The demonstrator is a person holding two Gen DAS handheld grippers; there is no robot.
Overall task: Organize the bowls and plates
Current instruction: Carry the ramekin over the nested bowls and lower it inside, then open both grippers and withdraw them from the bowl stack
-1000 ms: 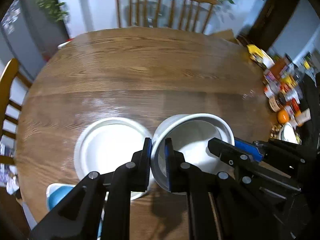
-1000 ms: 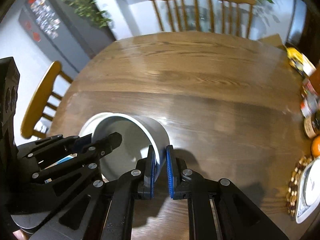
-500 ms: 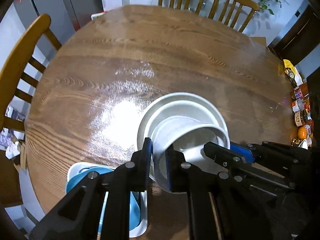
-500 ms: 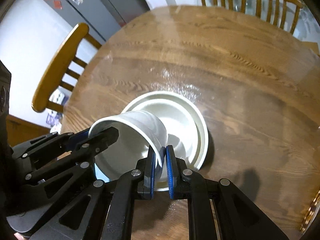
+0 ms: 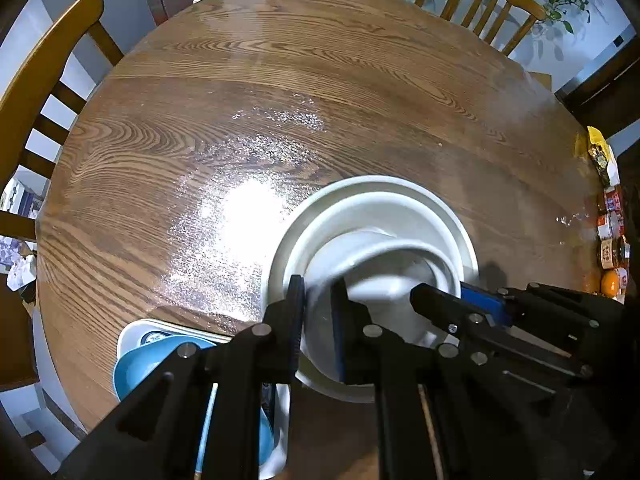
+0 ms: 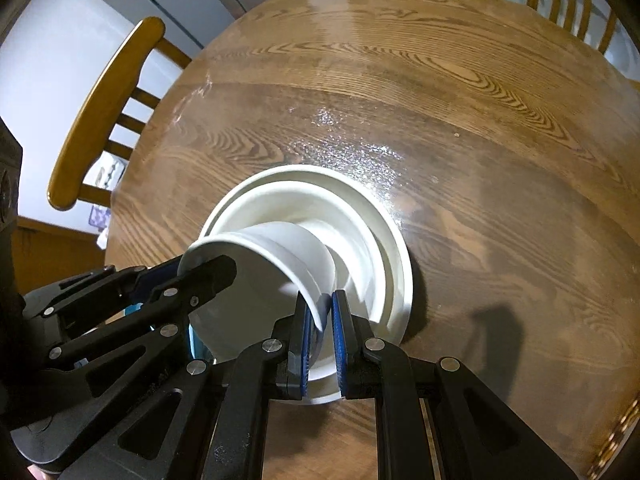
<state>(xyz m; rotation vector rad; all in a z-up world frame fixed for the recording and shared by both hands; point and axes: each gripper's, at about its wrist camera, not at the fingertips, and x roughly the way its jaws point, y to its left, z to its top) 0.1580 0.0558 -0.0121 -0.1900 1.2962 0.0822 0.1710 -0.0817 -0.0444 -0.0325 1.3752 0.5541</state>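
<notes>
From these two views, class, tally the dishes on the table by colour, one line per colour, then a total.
White: 3, the deep bowl held by both tools, the wide bowl under it, and the dish at the table's near edge
Blue: 1, the blue bowl sitting in that dish
Total: 4

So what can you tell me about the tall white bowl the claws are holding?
The tall white bowl is plain, glossy and deep, like ceramic or hard plastic, with a thin rim. It looks empty. It tilts inside the wide white dish on the wooden table. The left claw and right claw each pinch its rim on opposite sides.
</notes>
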